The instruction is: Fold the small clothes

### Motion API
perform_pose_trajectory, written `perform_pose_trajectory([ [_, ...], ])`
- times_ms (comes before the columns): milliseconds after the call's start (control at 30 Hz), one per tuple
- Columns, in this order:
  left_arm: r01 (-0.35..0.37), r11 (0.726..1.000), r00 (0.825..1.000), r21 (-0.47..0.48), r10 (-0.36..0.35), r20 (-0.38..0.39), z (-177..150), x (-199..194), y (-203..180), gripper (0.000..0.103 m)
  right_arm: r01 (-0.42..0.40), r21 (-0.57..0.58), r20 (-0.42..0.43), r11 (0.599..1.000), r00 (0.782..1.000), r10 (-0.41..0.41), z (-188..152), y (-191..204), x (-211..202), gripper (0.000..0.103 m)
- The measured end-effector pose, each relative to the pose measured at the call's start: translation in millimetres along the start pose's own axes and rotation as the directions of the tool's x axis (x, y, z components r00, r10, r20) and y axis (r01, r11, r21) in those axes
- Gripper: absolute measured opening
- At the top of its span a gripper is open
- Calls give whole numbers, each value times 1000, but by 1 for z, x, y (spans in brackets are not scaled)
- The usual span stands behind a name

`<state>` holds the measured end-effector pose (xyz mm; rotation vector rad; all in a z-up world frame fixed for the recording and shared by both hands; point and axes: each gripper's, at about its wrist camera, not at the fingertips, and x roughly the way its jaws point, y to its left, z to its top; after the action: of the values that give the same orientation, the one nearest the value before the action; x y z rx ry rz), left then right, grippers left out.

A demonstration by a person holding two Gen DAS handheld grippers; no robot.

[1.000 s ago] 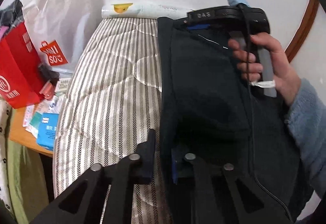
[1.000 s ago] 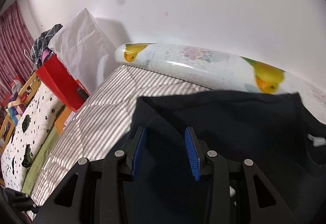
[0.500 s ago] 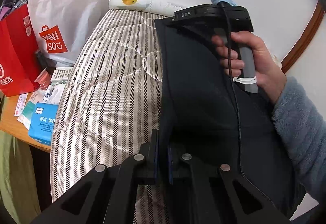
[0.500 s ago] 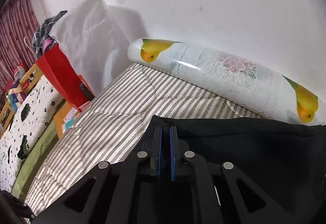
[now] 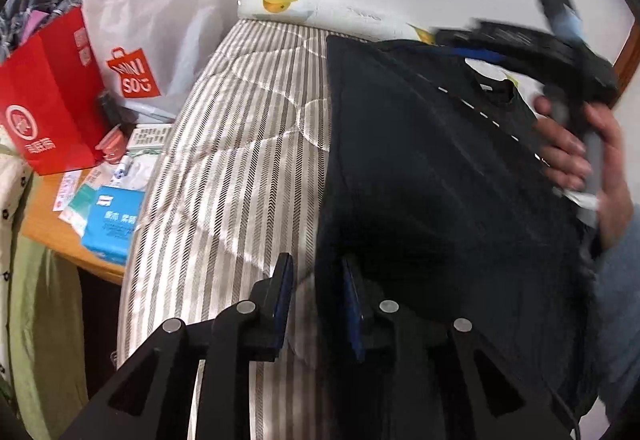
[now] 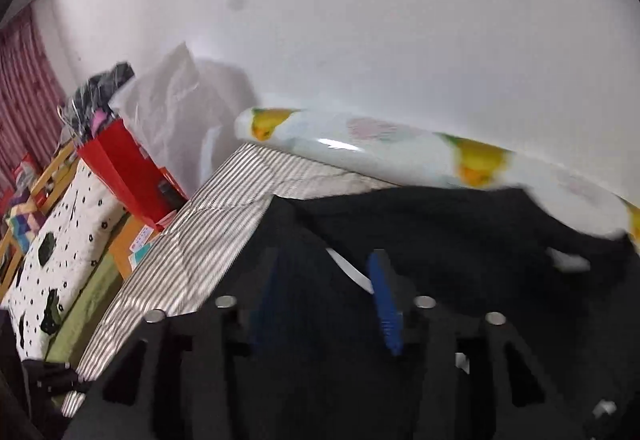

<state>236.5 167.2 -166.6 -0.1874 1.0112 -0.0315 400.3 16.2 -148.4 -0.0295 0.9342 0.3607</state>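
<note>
A: Where is the garment (image 5: 440,176)?

B: It is dark and lies on the striped bed (image 5: 240,144), on the side away from the red bag (image 5: 48,92), with its far edge near the printed roll (image 6: 400,156) at the wall.

A: And the left gripper (image 5: 316,296)?

B: Its jaws have just been opening. They stand apart over the garment's near edge; the cloth edge lies between them, but the pads do not press it.

A: The right gripper (image 6: 324,300)?

B: Its jaws have also just been opening, and they gape wide above the garment's far part, gripping nothing. A hand (image 5: 592,156) holds its handle.
</note>
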Motion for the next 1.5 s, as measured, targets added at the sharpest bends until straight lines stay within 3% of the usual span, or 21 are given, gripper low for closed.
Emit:
perform_pose_trajectory([
  [167,-53,998,998,19,52,40,-8,-32,-23,25,96,53,18,994,995,-97,-36,-34,-76,61],
  [433,-83,994,989,74,73,127,-21,-76,-79,25,261,123,85,957,958,-272,-124,-85,-205,62],
  [500,-61,994,989,86,49,140,-24,-84,-96,25,310,141,77,940,943,-323,-147,-100,-236,62],
  [600,-63,990,987,124,44,152,-30,-89,-119,25,408,172,85,897,901,-426,-184,-121,-279,62],
  [700,-46,983,990,177,21,141,-35,-89,-141,25,458,208,35,864,879,-475,-224,-148,-311,62],
  [767,-36,982,990,187,10,140,-37,-90,-153,25,515,229,7,826,848,-531,-253,-167,-329,62],
  [833,-36,983,990,179,11,141,-38,-89,-162,29,547,264,-20,794,827,-562,-279,-187,-342,62],
  [900,-21,985,992,172,-1,130,-37,-87,-170,40,562,311,-64,766,817,-573,-304,-209,-351,62],
  [967,-6,985,990,173,-19,140,-38,-88,-178,58,571,357,-93,740,810,-580,-324,-226,-358,62],
  [1033,-6,983,986,186,-25,164,-41,-91,-185,65,577,407,-117,708,802,-586,-346,-244,-366,62],
  [1167,-19,977,984,214,-19,175,-42,-90,-197,65,647,443,-159,620,738,-656,-384,-274,-382,62],
  [1400,-27,978,993,207,2,119,-42,-68,-211,65,674,432,-245,599,727,-641,-427,-309,-380,62],
  [1500,-21,978,997,210,4,82,-43,-57,-218,65,704,399,-254,588,701,-667,-430,-313,-373,62],
])
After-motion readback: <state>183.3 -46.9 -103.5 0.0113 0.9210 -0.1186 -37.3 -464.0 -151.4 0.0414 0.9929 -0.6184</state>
